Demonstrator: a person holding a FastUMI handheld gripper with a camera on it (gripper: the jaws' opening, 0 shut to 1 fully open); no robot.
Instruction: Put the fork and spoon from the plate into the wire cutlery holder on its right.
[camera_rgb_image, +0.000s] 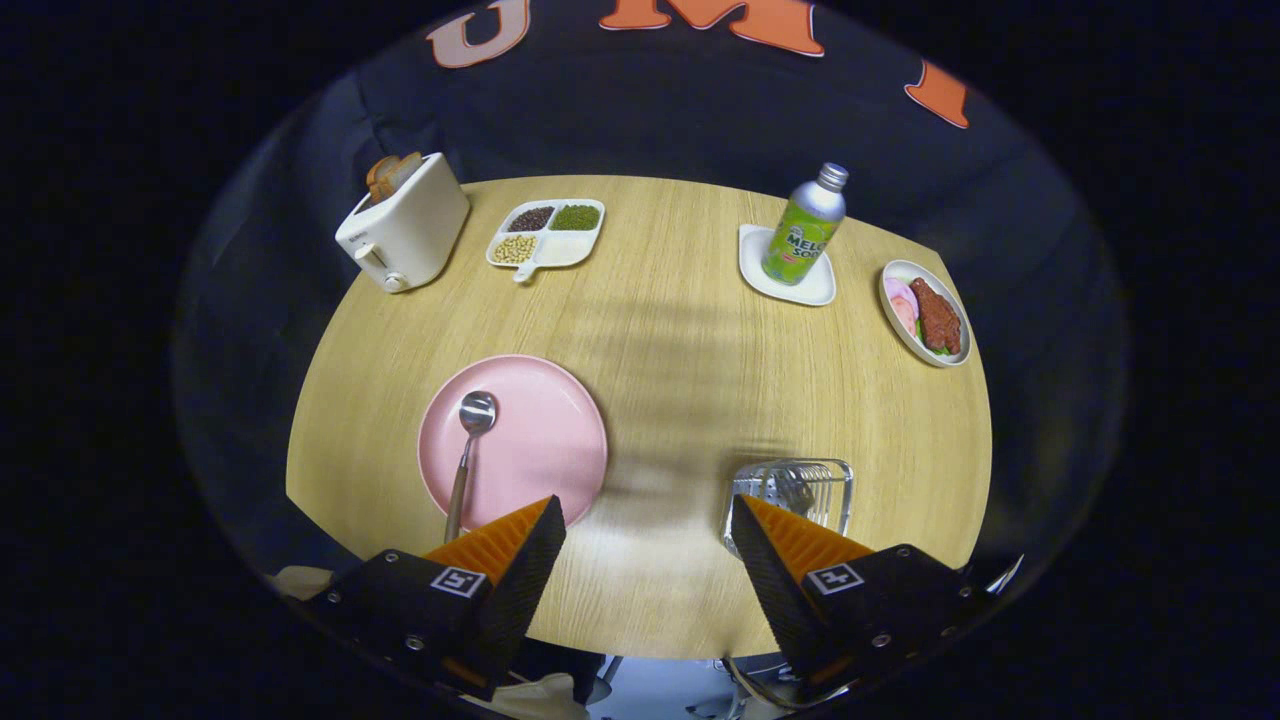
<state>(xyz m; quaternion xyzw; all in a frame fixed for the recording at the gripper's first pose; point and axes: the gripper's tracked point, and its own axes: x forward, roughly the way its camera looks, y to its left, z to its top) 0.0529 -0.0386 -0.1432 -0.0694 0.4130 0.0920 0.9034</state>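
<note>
A pink plate (545, 440) lies on the round wooden table, just ahead of my left finger. A metal spoon (470, 440) rests on it, bowl away from me, its handle running back toward that finger. To the plate's right stands the wire cutlery holder (800, 485), partly behind my right finger; something metallic shows inside it, too unclear to name. My gripper (648, 515) hovers above the table's near edge, open wide, with bare tabletop between the fingers.
At the far side stand a white toaster (405, 235) with bread, a divided white dish (548, 235) of beans, a green bottle (805, 228) on a white coaster, and an oval plate (925, 312) of food at the right.
</note>
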